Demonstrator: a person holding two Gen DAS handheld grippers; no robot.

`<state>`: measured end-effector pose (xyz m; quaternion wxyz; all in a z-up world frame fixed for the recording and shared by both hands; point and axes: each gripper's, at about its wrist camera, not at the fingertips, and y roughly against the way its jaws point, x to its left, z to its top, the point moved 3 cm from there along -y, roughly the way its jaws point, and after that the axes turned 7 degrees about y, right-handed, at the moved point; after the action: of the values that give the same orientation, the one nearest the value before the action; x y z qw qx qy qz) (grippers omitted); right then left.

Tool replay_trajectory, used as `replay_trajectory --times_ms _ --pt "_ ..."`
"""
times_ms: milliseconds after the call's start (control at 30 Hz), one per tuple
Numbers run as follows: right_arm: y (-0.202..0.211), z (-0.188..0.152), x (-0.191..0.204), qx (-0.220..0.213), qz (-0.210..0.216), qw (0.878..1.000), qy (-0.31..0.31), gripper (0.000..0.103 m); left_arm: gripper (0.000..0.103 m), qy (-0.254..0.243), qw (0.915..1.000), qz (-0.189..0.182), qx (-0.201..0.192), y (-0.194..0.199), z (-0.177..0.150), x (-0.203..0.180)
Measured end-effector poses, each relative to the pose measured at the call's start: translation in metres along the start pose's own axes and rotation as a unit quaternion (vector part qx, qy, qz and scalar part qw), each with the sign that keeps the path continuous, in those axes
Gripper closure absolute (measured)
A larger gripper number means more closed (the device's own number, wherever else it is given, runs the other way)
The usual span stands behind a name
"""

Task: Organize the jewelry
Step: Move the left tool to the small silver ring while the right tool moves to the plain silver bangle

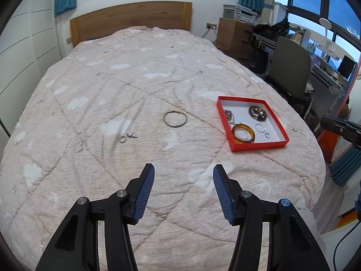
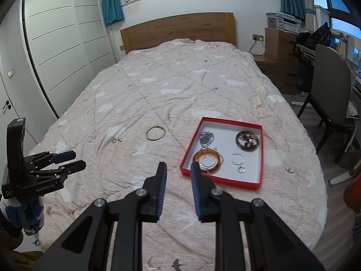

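Note:
A red tray with a white floor lies on the bed and holds an amber bangle, a dark round brooch, silver rings and a chain. A thin metal bangle lies loose on the quilt left of the tray. A small ring lies further left. My left gripper is open and empty, hovering short of the bangle. My right gripper is open and empty near the tray's front left corner.
The pink quilt covers the whole bed, with a wooden headboard at the far end. A white wardrobe stands left. A grey chair and a cluttered desk stand right of the bed.

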<state>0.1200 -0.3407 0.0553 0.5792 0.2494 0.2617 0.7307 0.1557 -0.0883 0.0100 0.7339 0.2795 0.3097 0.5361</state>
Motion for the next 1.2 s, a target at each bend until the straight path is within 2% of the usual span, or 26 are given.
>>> replay_trajectory --times_ms 300,567,833,967,1200 --pt "-0.017 0.003 0.022 0.01 0.019 1.0 0.016 0.082 0.048 0.041 0.9987 0.025 -0.02 0.01 -0.007 0.044" --pt "-0.054 0.008 0.024 0.025 0.039 0.999 0.006 0.082 0.048 0.072 0.9966 0.036 -0.018 -0.008 -0.007 0.076" --pt "-0.11 0.021 0.031 0.051 0.059 0.997 0.011 0.082 0.048 0.082 0.996 0.034 0.007 -0.057 0.002 0.097" --pt "-0.153 0.027 0.033 0.074 0.069 0.995 0.016 0.082 0.048 0.091 0.9954 0.026 0.017 -0.087 0.009 0.108" --pt "-0.229 0.037 0.031 0.106 0.078 0.991 0.01 0.082 0.048 0.103 0.9931 0.035 0.044 -0.154 0.025 0.131"
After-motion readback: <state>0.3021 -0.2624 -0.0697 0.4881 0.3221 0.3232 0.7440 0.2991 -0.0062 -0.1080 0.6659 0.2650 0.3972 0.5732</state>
